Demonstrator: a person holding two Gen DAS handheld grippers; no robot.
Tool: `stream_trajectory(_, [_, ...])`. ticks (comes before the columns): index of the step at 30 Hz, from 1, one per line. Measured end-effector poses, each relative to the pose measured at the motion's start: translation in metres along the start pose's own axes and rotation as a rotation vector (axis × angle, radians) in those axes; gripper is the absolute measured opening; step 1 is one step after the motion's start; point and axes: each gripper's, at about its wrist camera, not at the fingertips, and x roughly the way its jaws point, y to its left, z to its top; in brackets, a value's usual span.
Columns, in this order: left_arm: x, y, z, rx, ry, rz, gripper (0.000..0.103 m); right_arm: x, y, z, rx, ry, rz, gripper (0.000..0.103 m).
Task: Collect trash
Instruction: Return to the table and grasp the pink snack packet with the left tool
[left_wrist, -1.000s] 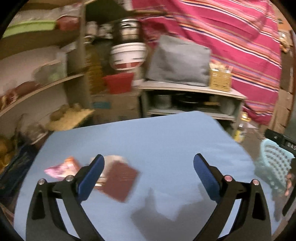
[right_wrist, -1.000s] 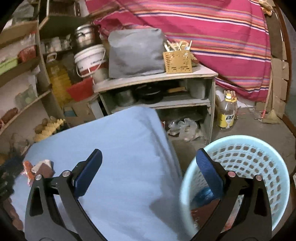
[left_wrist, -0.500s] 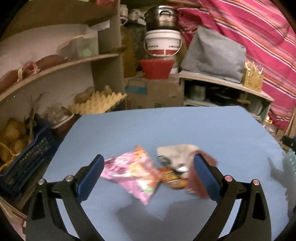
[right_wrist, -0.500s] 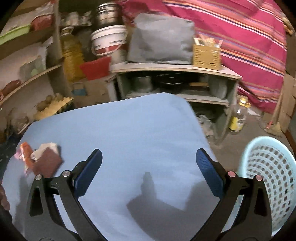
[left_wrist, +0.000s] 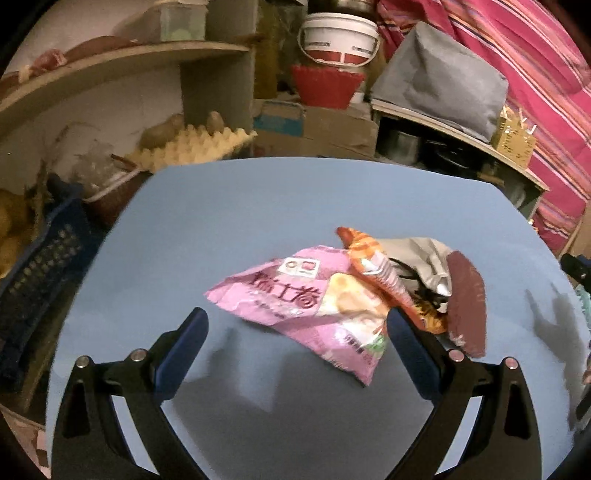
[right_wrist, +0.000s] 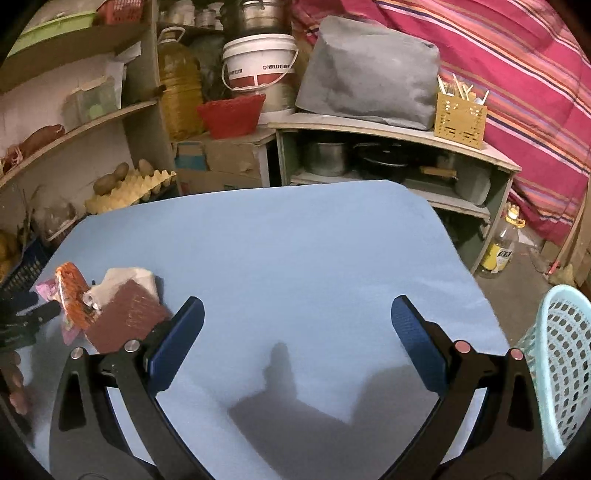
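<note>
A small heap of trash lies on the blue table (left_wrist: 258, 206). It holds a pink snack wrapper (left_wrist: 306, 299), an orange wrapper (left_wrist: 376, 269), a crumpled grey-white paper (left_wrist: 421, 254) and a dark red-brown packet (left_wrist: 467, 306). My left gripper (left_wrist: 297, 338) is open just in front of the pink wrapper, whose near corner lies between the fingers. In the right wrist view the heap sits at the table's left: brown packet (right_wrist: 127, 317), orange wrapper (right_wrist: 72, 293), white paper (right_wrist: 127, 278). My right gripper (right_wrist: 297, 334) is open over bare table (right_wrist: 295, 240). A light blue mesh basket (right_wrist: 561, 365) stands on the floor at right.
Shelves with an egg tray and potatoes (right_wrist: 125, 184) stand behind the table, beside a white bucket (right_wrist: 258, 64), a red tub (right_wrist: 231, 114) and an oil jug (right_wrist: 179, 81). A low cabinet with pots (right_wrist: 388, 155), a floor bottle (right_wrist: 500, 245) and a dark blue crate (left_wrist: 33, 280) flank the table.
My left gripper has swung left and closed in on the trash heap, bringing the pink wrapper between its fingers. My right gripper has turned left from the basket toward the table. Both stayed open.
</note>
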Motion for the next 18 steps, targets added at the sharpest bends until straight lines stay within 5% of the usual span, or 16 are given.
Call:
stream_trajectory(14, [0.020, -0.001, 0.006, 0.002, 0.042, -0.049, 0.085, 0.014, 0.056, -0.002, -0.017, 0.048, 0.038, 0.099])
stream_trajectory(17, [0.018, 0.000, 0.004, 0.018, 0.043, -0.058, 0.051, 0.019, 0.071, -0.003, -0.031, 0.064, 0.053, 0.099])
stream_trajectory(18, [0.019, 0.001, 0.003, 0.013, 0.051, -0.061, 0.049, 0.021, 0.077, -0.004, -0.040, 0.071, 0.057, 0.099])
